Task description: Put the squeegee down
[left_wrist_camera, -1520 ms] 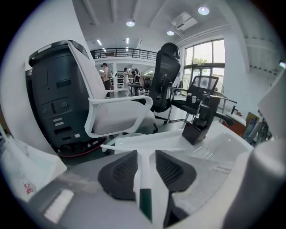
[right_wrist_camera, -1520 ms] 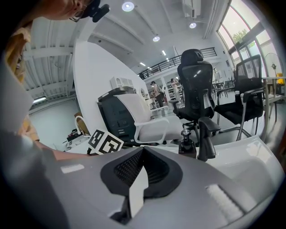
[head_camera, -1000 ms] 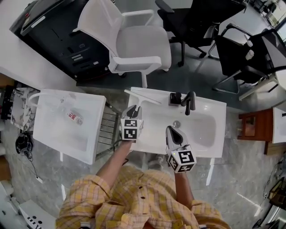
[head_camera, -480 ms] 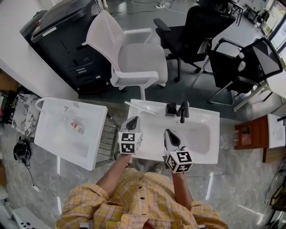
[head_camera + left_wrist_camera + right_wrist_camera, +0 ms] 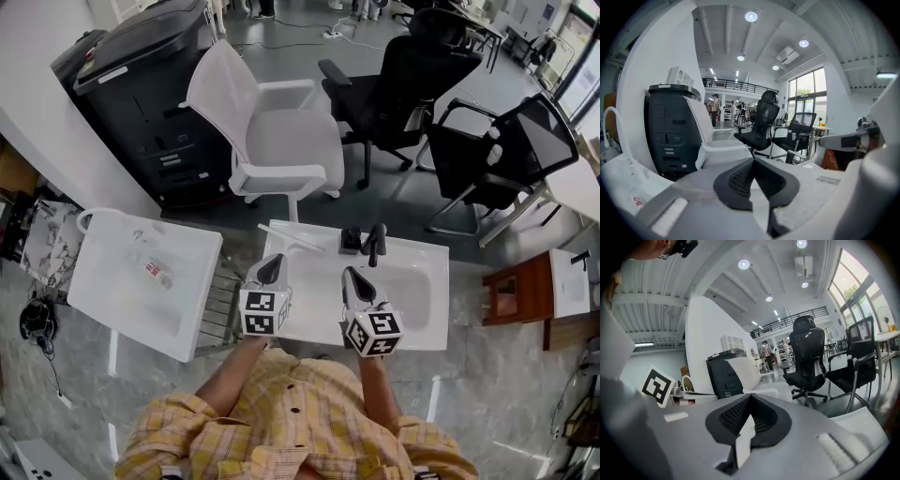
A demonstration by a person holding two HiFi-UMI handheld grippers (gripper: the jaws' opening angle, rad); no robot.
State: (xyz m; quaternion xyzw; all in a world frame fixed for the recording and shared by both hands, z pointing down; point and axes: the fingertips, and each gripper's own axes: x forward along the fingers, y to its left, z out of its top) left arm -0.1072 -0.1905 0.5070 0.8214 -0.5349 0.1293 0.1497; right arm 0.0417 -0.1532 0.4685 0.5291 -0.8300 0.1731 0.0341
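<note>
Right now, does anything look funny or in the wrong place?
Yes, a little. A white sink stands in the middle of an office, right by a white chair, which is an odd spot for one. The squeegee lies slanted across the sink's back left corner, not lined up with the edge.

The squeegee [image 5: 292, 238] looks smooth white plastic, perhaps; the sink [image 5: 319, 292] glossy white, its faucet [image 5: 375, 242] matt black.

From here, the sink [image 5: 311, 298] top lies bare between the left tongs [image 5: 274, 264] and right tongs [image 5: 352, 276], and its basin [image 5: 412, 286] is open on the right. Along the back edge the squeegee [image 5: 292, 239], a black block [image 5: 350, 241] and the faucet [image 5: 376, 242] bar the way. A white chair [image 5: 281, 141] stands close behind.
</note>
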